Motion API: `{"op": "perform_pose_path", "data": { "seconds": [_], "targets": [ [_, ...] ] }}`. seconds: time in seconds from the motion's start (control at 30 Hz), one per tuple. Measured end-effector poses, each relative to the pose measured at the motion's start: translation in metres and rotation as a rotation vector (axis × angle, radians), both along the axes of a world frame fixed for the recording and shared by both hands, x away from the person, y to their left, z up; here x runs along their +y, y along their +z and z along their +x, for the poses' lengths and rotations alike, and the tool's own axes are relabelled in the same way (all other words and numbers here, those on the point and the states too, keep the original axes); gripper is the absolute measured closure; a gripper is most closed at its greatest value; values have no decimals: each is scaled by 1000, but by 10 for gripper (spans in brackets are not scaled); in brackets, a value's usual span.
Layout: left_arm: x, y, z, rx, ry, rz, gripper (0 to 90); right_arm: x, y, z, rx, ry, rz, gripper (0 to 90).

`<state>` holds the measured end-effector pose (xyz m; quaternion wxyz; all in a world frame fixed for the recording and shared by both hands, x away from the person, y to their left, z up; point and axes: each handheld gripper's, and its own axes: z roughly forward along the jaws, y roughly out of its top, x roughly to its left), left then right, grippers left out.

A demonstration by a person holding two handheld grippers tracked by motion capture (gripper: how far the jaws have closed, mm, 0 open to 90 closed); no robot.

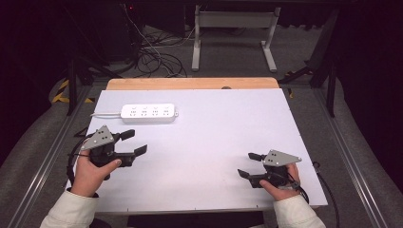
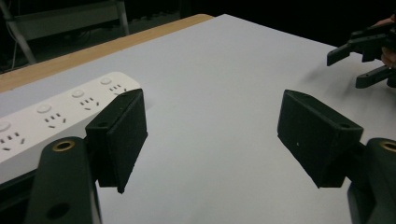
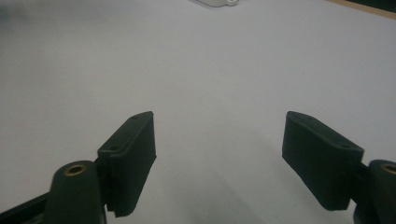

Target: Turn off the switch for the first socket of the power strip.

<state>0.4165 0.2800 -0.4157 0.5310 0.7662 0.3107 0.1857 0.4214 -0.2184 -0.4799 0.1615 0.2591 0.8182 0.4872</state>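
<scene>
Left side of table (image 1: 199, 185): left gripper (image 1: 134, 142) held by left hand (image 1: 90, 173), low over the white top, jaws pointing right toward table centre. Jaws stand wide apart, nothing between them; left gripper view confirms bare white surface between the two black pads (image 2: 123, 135).

Power strip (image 1: 149, 113): white, four sockets w/ buttons, lying flat at far-left part of table, just beyond left gripper, not touching it. White cord (image 1: 105, 114) leaves its left end toward table edge. In left gripper view the strip (image 2: 56, 116) lies beside the left-hand jaw, close but apart from it.

Centre: white sheet bare. Wood strip (image 1: 190, 83) runs along far edge.

Right side: right gripper (image 1: 247, 165) in right hand (image 1: 285, 183), near front-right edge, jaws pointing left toward centre. Jaws wide, holding nothing; right gripper view shows plain table between pads (image 3: 133, 158). End of power strip (image 3: 214, 3) visible far off at top of that view. Two grippers well apart, facing each other.
</scene>
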Motion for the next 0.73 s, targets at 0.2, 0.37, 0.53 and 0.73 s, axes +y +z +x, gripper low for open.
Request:
{"op": "perform_pose_path", "data": {
  "seconds": [0.2,0.37,0.53,0.73],
  "targets": [
    [-6,-16,-9,-4,-30,-22,209,0,1,0,-2,-1,0,261],
    [-12,-34,-17,-6,-47,-29,200,-1,1,-1,-2,0,3,260],
    [-12,-52,-22,-17,-81,-21,200,-1,1,-1,-2,2,5,259],
    [-11,-68,-25,41,-52,-67,185,-2,0,0,0,0,6,258]
  ]
}}
